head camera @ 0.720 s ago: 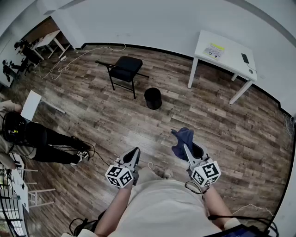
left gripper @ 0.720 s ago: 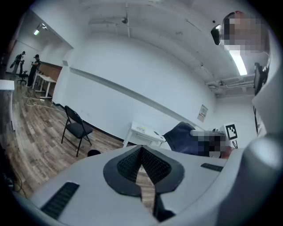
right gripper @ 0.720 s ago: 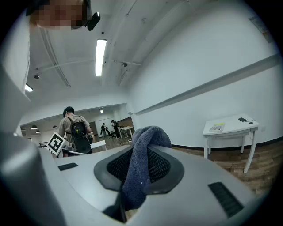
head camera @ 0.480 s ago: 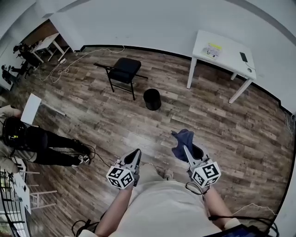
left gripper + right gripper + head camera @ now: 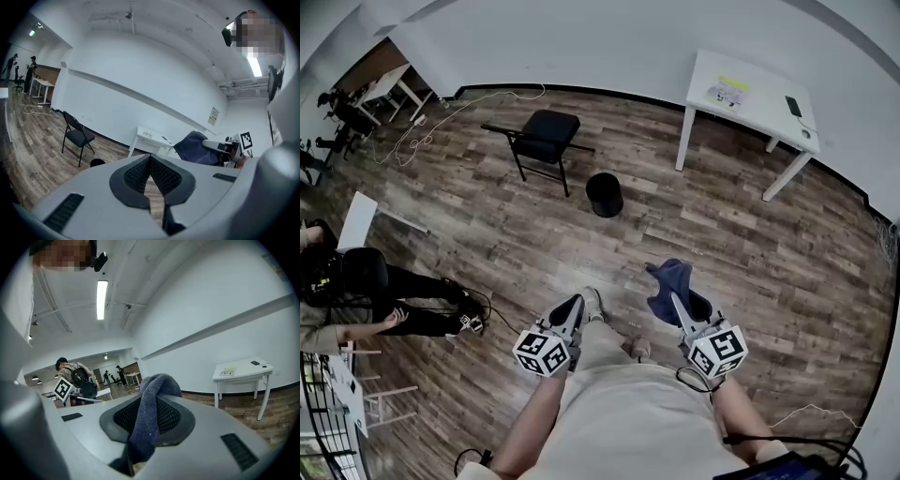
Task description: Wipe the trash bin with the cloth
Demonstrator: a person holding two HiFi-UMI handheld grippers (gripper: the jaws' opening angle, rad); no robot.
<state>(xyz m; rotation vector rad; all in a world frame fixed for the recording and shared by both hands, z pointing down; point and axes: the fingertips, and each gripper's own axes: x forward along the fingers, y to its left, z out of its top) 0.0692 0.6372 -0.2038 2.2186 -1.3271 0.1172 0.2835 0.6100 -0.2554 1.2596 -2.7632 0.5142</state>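
Eyes on the trash bin (image 5: 605, 194): small, black, round, standing upright on the wood floor (image 5: 487, 225) in the middle of the room. Nothing is touching it. Well short of the bin, on its near side and off to the right, the right gripper (image 5: 686, 304) has its jaws pressed together on the cloth (image 5: 671, 286), a dark blue bunch. The right gripper view shows the fabric pinched between the pads, humping up over the jaw tips. On the near side of the bin and slightly to its left comes the left gripper (image 5: 572, 307), jaws fully closed on nothing, only floor showing past them. Both grippers are held close in front of the person's body, well apart from the bin. A black folding chair (image 5: 546, 131) stands just beyond the bin to its left. A white table (image 5: 750, 89) sits well off to the bin's right, against the wall. Another person (image 5: 366, 281) is far to the bin's left.
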